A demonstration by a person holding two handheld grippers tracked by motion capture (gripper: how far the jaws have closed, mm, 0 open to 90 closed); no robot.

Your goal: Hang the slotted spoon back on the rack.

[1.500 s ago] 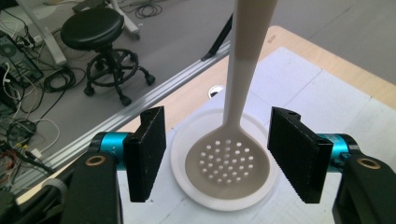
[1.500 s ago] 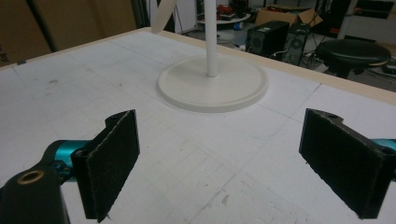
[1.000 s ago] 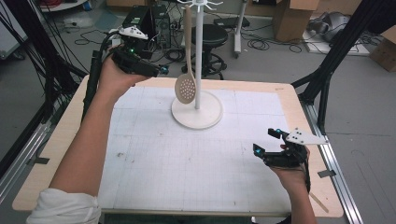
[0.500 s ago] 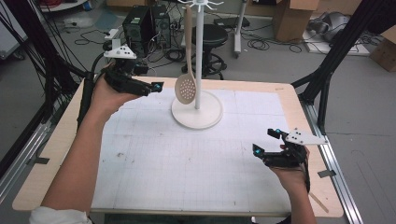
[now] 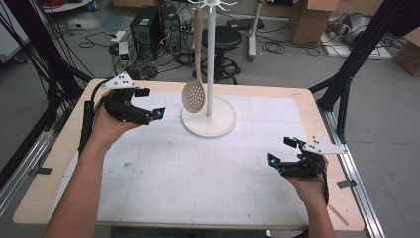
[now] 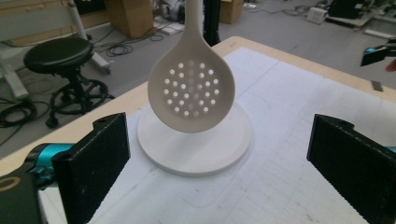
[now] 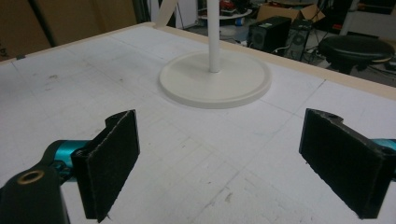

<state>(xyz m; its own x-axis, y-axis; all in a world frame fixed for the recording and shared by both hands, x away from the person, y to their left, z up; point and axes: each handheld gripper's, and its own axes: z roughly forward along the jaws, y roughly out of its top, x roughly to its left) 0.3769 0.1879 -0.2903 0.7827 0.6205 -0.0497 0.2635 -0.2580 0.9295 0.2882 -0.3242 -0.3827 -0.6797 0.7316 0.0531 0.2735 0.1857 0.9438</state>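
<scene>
A cream slotted spoon [image 5: 193,97] hangs by its handle from a hook on the white stand [image 5: 212,54], its bowl just above the round base [image 5: 218,128]. My left gripper [image 5: 152,104] hovers left of the base, apart from the spoon. In the left gripper view the spoon [image 6: 190,95] hangs free ahead of the left gripper [image 6: 219,144], whose jaws have just been opening, with nothing between them. My right gripper [image 5: 281,150] rests open near the table's right front. In its own view it [image 7: 219,140] faces the base [image 7: 215,84].
White gridded paper [image 5: 208,168] covers the wooden table. A thin wooden stick [image 5: 339,213] lies at the right front edge. Beyond the far edge stand a black stool [image 5: 228,37], computer towers [image 5: 148,27] and floor cables. Black frame legs [image 5: 346,74] flank the table.
My left gripper has come down from spoon-handle height at the far left to just over the table, and its jaws stand wider. The spoon still hangs. The right gripper has not moved.
</scene>
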